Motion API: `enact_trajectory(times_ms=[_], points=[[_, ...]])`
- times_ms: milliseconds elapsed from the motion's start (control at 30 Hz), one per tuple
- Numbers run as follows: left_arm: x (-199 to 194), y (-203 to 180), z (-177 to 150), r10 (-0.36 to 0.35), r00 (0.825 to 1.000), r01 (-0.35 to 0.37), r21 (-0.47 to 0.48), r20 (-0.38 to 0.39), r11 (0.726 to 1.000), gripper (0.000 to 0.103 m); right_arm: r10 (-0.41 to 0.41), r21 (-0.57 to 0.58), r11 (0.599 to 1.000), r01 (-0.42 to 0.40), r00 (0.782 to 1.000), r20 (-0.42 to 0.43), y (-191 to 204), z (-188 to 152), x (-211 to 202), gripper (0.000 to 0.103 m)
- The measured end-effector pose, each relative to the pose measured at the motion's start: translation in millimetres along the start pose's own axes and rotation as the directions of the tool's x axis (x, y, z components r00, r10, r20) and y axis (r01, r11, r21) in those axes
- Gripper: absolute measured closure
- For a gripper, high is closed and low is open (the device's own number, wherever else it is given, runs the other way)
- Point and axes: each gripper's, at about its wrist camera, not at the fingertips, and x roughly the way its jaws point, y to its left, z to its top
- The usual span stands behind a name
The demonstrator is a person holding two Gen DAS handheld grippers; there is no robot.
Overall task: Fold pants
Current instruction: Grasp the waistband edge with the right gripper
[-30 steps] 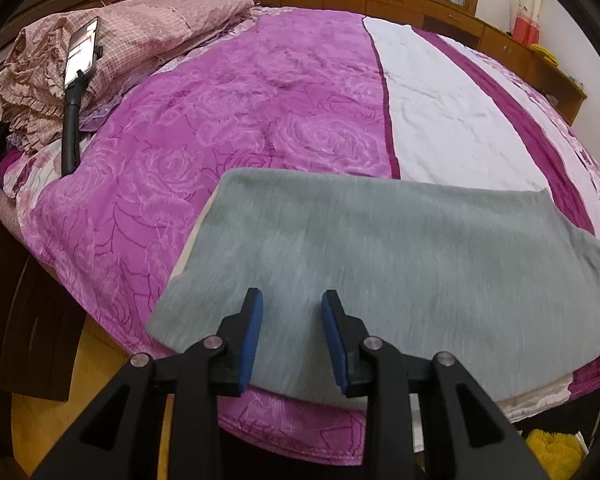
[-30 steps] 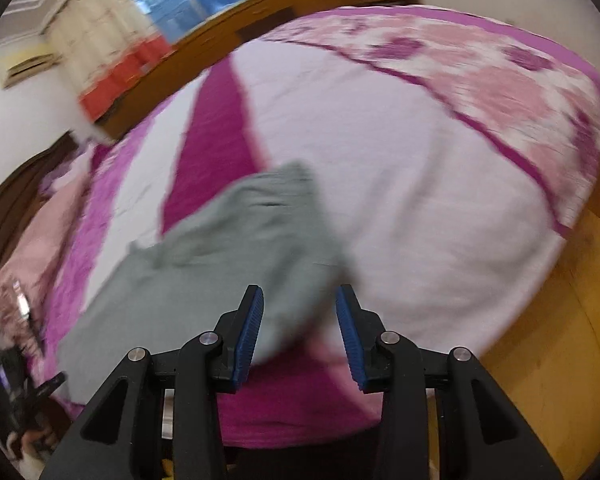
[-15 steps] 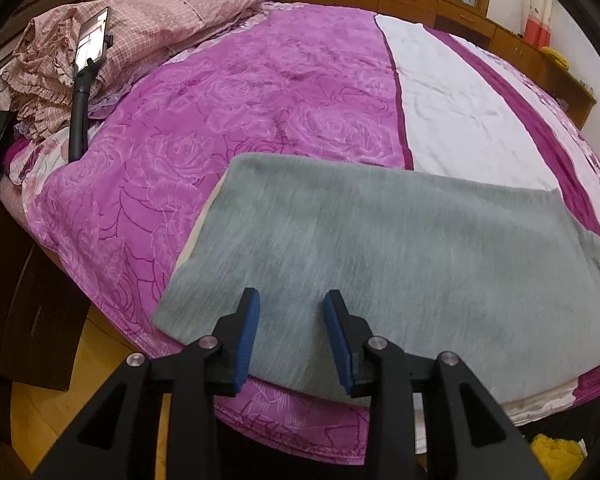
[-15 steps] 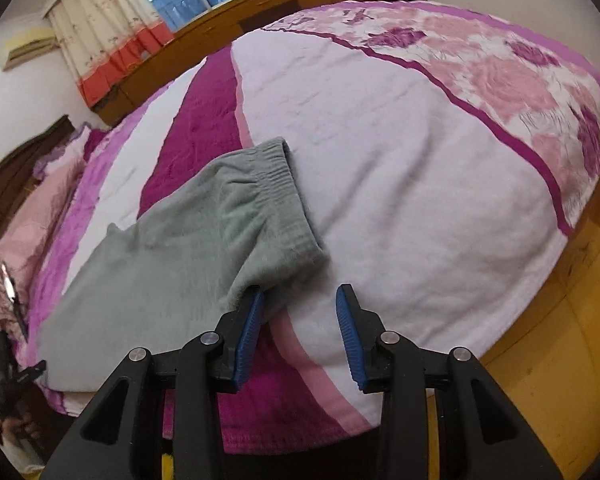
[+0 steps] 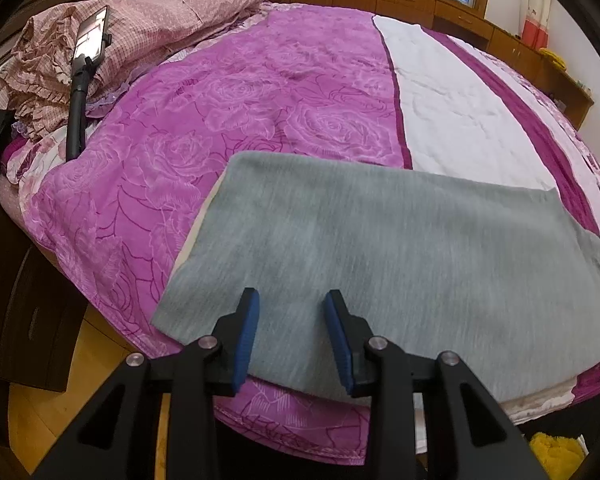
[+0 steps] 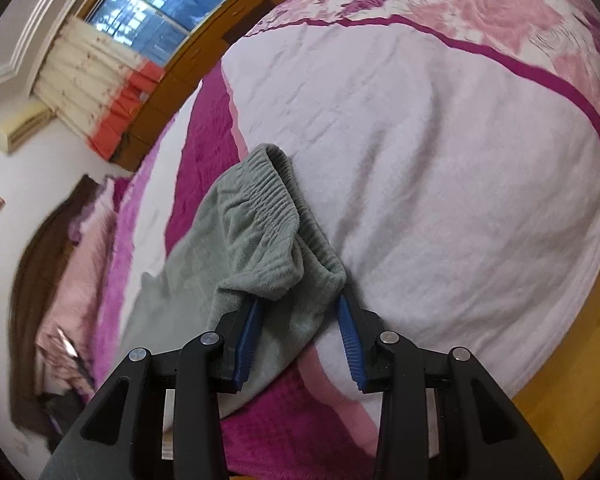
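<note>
Grey pants (image 5: pixel 380 248) lie flat across the near edge of the bed, legs to the left. My left gripper (image 5: pixel 292 312) is open and hovers over the near hem of the leg end, touching nothing that I can see. In the right wrist view the elastic waistband (image 6: pixel 276 216) is rumpled and lifted. My right gripper (image 6: pixel 300 312) is open, with the near waistband corner between its jaws; the fabric drapes over both blue pads (image 6: pixel 346 320).
The bed has a purple rose quilt (image 5: pixel 220 120) and a white stripe (image 5: pixel 460 120). A pink bedding pile (image 5: pixel 140 32) and a phone on a black stand (image 5: pixel 80 80) sit far left. Wooden floor (image 6: pixel 572 352) lies beyond the bed edge. A window (image 6: pixel 156 4) is behind.
My right gripper has moved forward onto the waistband corner, which now sits between its jaws and is bunched up. The left gripper has edged slightly forward over the leg hem.
</note>
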Motion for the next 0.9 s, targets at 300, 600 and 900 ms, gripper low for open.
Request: enact_trajectory(times_ms=[300, 600, 900], points=[[2.9, -3.1, 0.8, 0.019, 1.0, -0.019, 0.014, 0.0, 1.0, 0.066, -0.083, -0.105, 0.991, 0.084, 0.997, 0.009, 5.7, 3.4, -0.4, 0.084], [3.0, -4.7, 0.1, 0.029, 1.0, -0.029, 0.023, 0.003, 0.999, 0.065, -0.036, 0.031, 0.999, 0.034, 0.997, 0.061, -9.0, 2.9, -16.7, 0.101], [1.7, -3.7, 0.8, 0.029, 1.0, -0.029, 0.022, 0.006, 0.999, 0.065, -0.07, 0.032, 0.997, 0.07, 0.998, 0.006, -11.7, 2.0, -8.2, 0.095]])
